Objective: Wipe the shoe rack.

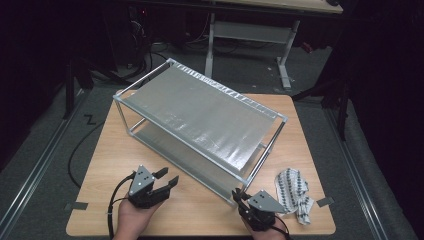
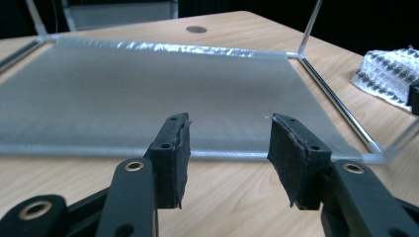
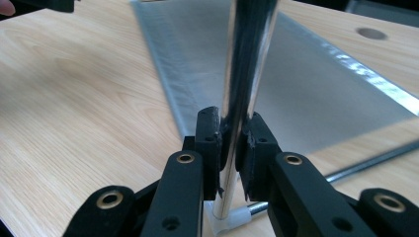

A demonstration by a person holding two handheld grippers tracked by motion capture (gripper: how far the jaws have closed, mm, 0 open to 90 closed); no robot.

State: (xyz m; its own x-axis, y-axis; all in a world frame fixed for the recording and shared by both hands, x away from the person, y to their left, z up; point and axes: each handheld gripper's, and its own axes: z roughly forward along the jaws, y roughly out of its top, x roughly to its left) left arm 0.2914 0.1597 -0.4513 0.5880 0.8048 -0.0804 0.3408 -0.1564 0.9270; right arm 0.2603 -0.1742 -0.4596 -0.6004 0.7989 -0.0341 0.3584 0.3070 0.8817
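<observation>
My right gripper (image 3: 232, 143) clamps the rack's corner post (image 3: 244, 74), at five o'clock on the table (image 1: 115, 150). My left gripper (image 2: 227, 143), at seven o'clock, gapes wide, holding nothing.

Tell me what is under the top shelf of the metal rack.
Under the top shelf lies a lower shelf of the same grey fabric, near the table. Most of it is covered, so anything on it cannot be seen.

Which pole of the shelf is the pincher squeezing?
The near right corner pole, closest to the spotted cloth. The right gripper is clamped on it low down; the other poles are untouched.
</observation>
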